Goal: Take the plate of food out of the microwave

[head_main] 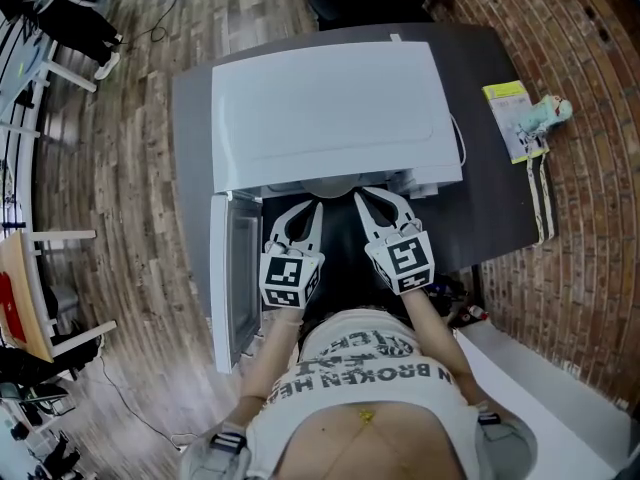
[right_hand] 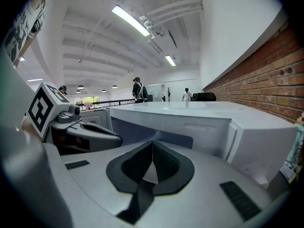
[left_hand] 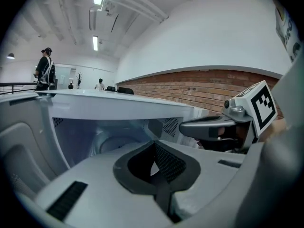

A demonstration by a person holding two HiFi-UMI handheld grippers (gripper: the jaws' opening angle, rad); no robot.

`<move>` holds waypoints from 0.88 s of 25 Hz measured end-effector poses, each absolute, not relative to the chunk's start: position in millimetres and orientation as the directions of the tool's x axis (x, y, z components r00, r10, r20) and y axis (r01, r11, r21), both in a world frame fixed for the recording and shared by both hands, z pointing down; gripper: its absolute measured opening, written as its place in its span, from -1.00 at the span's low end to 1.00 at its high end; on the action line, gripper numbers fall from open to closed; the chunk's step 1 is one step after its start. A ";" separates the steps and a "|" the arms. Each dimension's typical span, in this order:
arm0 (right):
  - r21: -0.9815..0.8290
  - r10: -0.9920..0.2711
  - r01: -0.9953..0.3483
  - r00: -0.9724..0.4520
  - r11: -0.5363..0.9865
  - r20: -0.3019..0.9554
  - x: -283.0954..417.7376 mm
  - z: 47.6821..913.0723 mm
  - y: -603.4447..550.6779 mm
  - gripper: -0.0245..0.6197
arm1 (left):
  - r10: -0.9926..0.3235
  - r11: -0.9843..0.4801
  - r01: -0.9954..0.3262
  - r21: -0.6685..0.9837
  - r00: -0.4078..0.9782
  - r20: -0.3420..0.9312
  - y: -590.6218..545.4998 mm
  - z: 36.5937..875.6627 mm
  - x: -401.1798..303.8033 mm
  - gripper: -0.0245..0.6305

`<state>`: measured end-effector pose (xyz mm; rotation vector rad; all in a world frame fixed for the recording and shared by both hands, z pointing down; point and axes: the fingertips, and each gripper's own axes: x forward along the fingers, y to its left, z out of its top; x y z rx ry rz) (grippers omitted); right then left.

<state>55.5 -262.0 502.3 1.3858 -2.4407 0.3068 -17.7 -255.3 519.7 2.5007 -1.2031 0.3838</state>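
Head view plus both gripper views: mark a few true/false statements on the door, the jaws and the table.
1. The microwave has its door swung open. True.
2. The left gripper has its jaws wide apart. False: they are together, with nothing between them.
3. The right gripper is clamped on the door's edge. False: its jaws are together and empty, away from the door.
4. Both grippers are in front of the microwave's opening. True.
5. The table under the microwave is white. False: it is dark.
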 end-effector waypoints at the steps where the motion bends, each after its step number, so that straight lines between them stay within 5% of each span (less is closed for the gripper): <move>1: -0.033 -0.790 -0.862 -0.479 0.506 0.383 55.7 507.1 -263.4 -0.90 | -0.697 -0.582 -0.792 0.187 0.603 0.388 -256.5 523.9 -18.4 -0.91; 22: -0.075 -0.700 -0.862 -0.455 0.501 0.551 58.5 594.9 -288.1 -0.90 | -0.640 -0.531 -0.817 0.225 0.561 0.525 -281.4 601.4 -23.7 -0.91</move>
